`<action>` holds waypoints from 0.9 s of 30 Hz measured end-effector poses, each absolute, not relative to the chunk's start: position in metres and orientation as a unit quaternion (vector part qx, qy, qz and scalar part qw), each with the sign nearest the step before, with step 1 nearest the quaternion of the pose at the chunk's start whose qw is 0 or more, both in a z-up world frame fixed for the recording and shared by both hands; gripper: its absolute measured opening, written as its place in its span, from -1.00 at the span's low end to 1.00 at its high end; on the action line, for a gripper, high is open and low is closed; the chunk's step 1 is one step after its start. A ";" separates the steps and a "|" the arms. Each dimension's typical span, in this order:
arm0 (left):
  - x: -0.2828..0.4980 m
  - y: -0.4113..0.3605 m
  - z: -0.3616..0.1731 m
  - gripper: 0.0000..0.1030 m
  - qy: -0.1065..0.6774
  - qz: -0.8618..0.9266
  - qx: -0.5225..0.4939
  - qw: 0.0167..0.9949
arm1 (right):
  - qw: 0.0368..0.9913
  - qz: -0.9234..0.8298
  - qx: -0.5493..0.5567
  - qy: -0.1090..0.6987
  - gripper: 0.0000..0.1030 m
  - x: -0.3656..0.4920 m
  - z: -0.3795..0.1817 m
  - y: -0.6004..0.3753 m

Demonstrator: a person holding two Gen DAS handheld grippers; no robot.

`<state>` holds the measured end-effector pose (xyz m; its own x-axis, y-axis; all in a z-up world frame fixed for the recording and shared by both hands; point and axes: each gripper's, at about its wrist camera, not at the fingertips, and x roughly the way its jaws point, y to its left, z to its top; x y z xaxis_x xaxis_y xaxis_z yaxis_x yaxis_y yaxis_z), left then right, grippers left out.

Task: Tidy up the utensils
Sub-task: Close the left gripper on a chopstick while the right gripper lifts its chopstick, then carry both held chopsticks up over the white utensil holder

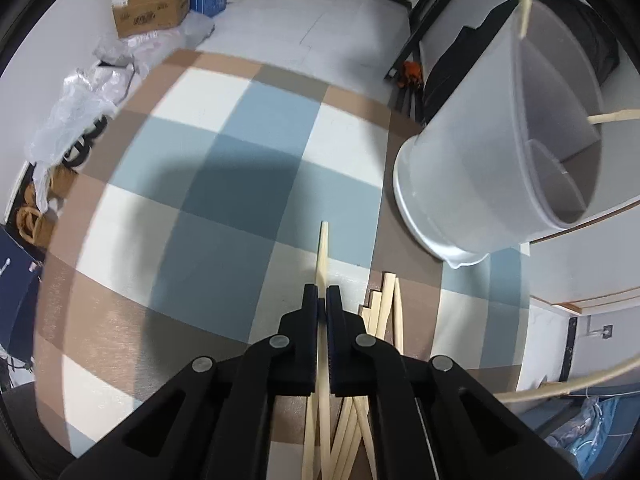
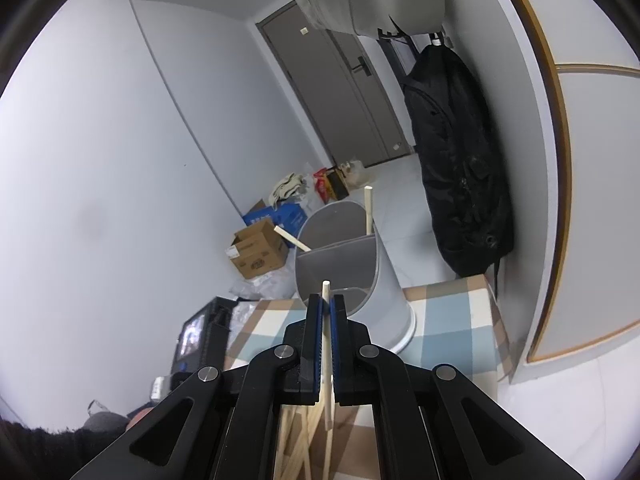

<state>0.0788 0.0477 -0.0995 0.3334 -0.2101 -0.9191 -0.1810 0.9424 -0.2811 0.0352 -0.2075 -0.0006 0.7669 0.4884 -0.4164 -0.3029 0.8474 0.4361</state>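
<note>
My left gripper [image 1: 322, 294] is shut on a pale wooden chopstick [image 1: 322, 248] whose tip sticks out ahead over the checked tablecloth [image 1: 224, 168]. More chopsticks [image 1: 384, 312] lie in a loose pile just right of and under the gripper. A grey divided utensil holder [image 1: 500, 168] stands at the right, with two chopsticks [image 1: 612, 117] in it. My right gripper [image 2: 327, 304] is shut on another chopstick [image 2: 326, 290], raised in front of the holder [image 2: 348, 276]. Two chopsticks [image 2: 369, 210] stand in the holder's far compartments. The pile [image 2: 300, 432] shows below the right gripper.
The table's far edge gives onto the floor with cardboard boxes [image 1: 154, 4] and plastic bags [image 1: 80, 100]. A black bag [image 2: 460, 168] hangs on the wall right of the table. A door [image 2: 344, 92] stands behind.
</note>
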 end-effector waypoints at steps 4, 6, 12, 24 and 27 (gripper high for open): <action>0.065 0.046 -0.078 -1.00 0.548 -0.024 -0.177 0.817 | 0.924 0.217 0.170 0.264 -0.93 0.035 0.003 -0.206; 0.061 0.043 -0.068 -1.00 0.530 -0.033 -0.177 0.829 | 0.926 0.218 0.164 0.261 -0.93 0.033 0.006 -0.203; 0.059 0.035 -0.029 -1.00 0.475 -0.069 -0.157 0.863 | 0.929 0.229 0.143 0.254 -0.93 0.030 0.022 -0.192; 0.069 0.037 0.012 -1.00 0.409 -0.129 -0.117 0.896 | 0.940 0.237 0.089 0.230 -0.94 0.039 0.079 -0.180; 0.071 0.039 0.026 -1.00 0.396 -0.134 -0.116 0.901 | 0.944 0.235 0.067 0.224 -0.94 0.045 0.096 -0.175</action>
<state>0.0711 0.0390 0.0263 0.6514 -0.3326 -0.6820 0.1488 0.9374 -0.3149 0.0449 -0.1749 0.0960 0.7898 0.4732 -0.3902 -0.4130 0.8807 0.2322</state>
